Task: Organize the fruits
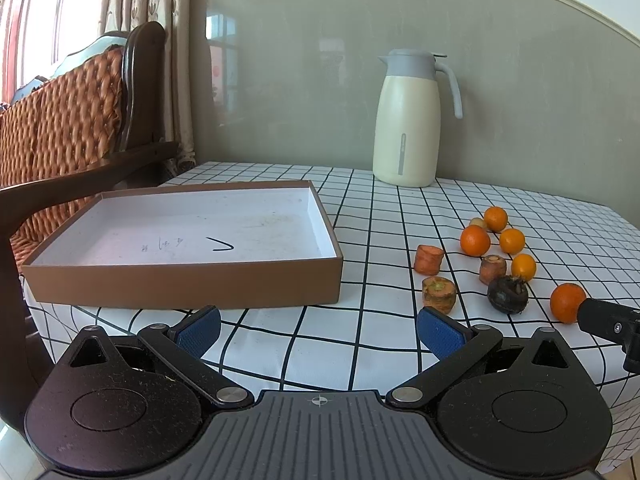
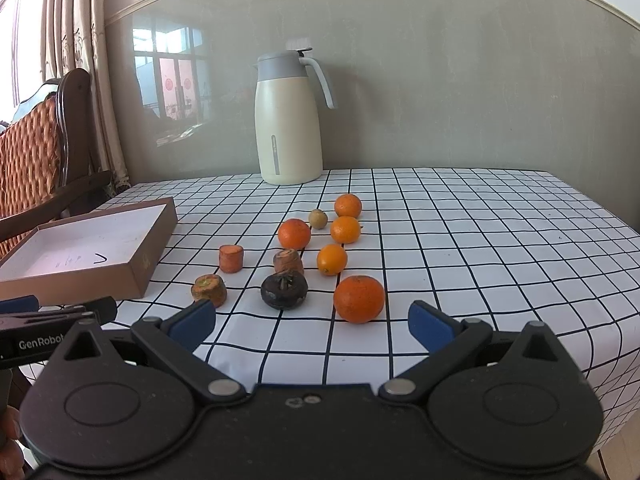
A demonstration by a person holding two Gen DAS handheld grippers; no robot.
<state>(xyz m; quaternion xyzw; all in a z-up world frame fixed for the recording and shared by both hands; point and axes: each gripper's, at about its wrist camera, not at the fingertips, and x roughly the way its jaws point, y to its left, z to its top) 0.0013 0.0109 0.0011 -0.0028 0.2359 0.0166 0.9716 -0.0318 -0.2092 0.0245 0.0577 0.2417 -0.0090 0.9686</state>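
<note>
Several oranges lie on the checked tablecloth, the nearest orange (image 2: 359, 298) just ahead of my right gripper (image 2: 312, 326), which is open and empty. Three carrot stubs (image 2: 231, 258) and a dark shrivelled fruit (image 2: 284, 290) lie beside them, with a small tan fruit (image 2: 318, 218) further back. An empty brown box (image 1: 180, 236) with a white inside sits at the left. My left gripper (image 1: 318, 330) is open and empty, just in front of the box. In the left wrist view the fruits lie to the right, the nearest orange (image 1: 566, 302) among them.
A cream thermos jug (image 2: 289, 120) stands at the back of the table by the wall. A wooden chair with a woven cushion (image 1: 60, 128) stands left of the table. The table's front edge is close below both grippers. The left gripper's side shows in the right wrist view (image 2: 60, 316).
</note>
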